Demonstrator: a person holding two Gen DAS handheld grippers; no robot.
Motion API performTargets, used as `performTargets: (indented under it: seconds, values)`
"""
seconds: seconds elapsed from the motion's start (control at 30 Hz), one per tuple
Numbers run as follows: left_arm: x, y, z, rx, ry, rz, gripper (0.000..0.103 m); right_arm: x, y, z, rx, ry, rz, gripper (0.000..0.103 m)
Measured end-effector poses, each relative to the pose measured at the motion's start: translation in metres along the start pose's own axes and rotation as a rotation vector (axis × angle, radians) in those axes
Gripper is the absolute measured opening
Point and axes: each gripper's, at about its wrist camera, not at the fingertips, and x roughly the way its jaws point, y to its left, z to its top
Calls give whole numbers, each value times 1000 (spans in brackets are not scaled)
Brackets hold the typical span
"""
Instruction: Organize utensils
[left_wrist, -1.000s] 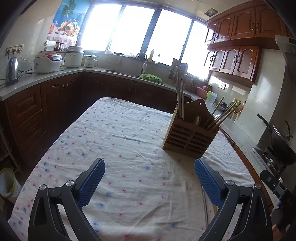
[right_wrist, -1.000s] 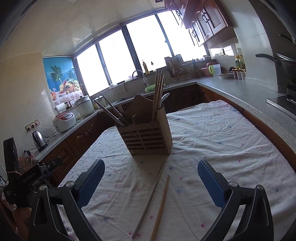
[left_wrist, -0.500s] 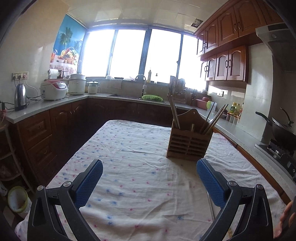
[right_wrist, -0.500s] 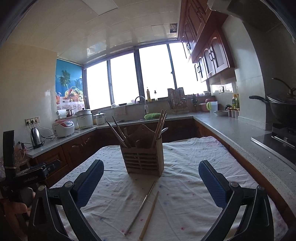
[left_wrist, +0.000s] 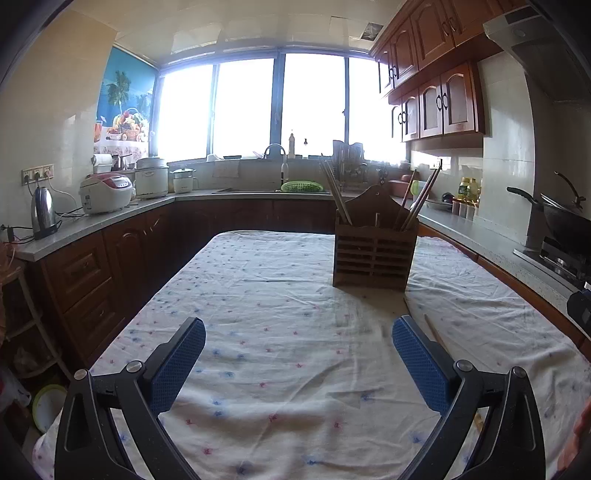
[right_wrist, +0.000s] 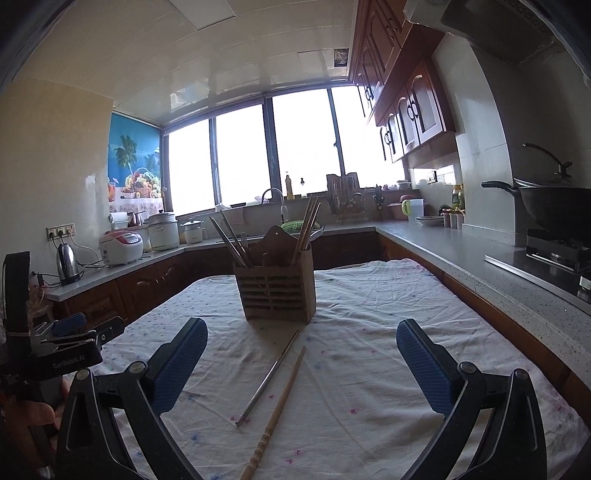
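Note:
A wooden slatted utensil holder (right_wrist: 277, 286) with several chopsticks standing in it sits on the table's floral cloth (right_wrist: 369, 314); it also shows in the left wrist view (left_wrist: 373, 254). In front of it lie a metal chopstick (right_wrist: 267, 378) and a wooden chopstick (right_wrist: 279, 408), side by side. My right gripper (right_wrist: 301, 341) is open and empty, with both chopsticks between its blue fingers (right_wrist: 421, 365). My left gripper (left_wrist: 297, 343) is open and empty over bare cloth; a wooden chopstick (left_wrist: 434, 332) lies just past its right finger.
Kitchen counters run around the table: a kettle (left_wrist: 42, 212) and rice cookers (left_wrist: 105, 192) on the left, a sink under the window, a wok on a stove (right_wrist: 557, 214) on the right. The left gripper's body shows at the left edge of the right wrist view (right_wrist: 55, 350).
Both grippers have tilted up and levelled, so the views show more ceiling and window. The holder and the chopsticks have not moved. Both grippers stay open.

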Motion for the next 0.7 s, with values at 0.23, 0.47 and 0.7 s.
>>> performTargets:
  seconds: [0.23, 0.47, 0.7]
  values:
    - [-7, -4, -3, 19, -7, 7, 102, 0, 3, -6, -10, 15, -1, 103]
    - [-11, -7, -9, 29, -12, 19, 102, 0, 7, -9, -17, 24, 14, 103]
    - [-11, -9, -12, 33, -1, 32, 102, 2, 7, -13, -18, 37, 19, 103]
